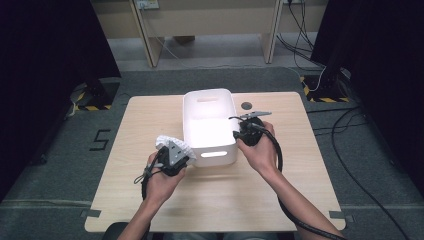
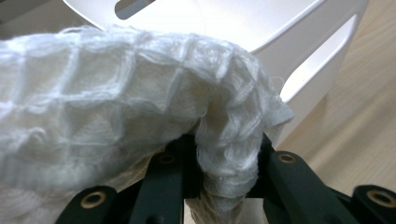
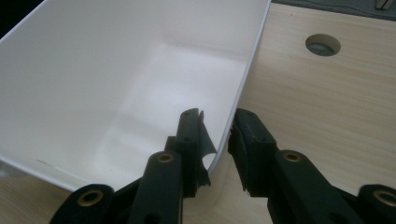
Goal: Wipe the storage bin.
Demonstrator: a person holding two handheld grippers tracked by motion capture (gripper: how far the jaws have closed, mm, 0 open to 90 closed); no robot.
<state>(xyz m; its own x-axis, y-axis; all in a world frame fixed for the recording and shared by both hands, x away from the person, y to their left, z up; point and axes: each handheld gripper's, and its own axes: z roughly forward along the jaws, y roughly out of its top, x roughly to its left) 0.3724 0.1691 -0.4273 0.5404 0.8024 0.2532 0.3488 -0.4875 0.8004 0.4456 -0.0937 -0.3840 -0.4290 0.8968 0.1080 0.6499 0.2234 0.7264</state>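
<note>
A white plastic bin stands in the middle of the wooden table. My left gripper is at the bin's near left corner, shut on a white waffle-weave cloth. In the left gripper view the cloth drapes over the jaws, with a fold pinched in my left gripper and the bin just beyond. My right gripper is at the bin's right wall. In the right gripper view my right gripper straddles that wall, one jaw inside and one outside, with a small gap on the inner side.
A round cable hole lies in the table just right of the bin, also seen as the hole beyond my right jaws. Bare tabletop spreads along the near edge and the far left. Grey floor, cables and desk legs surround the table.
</note>
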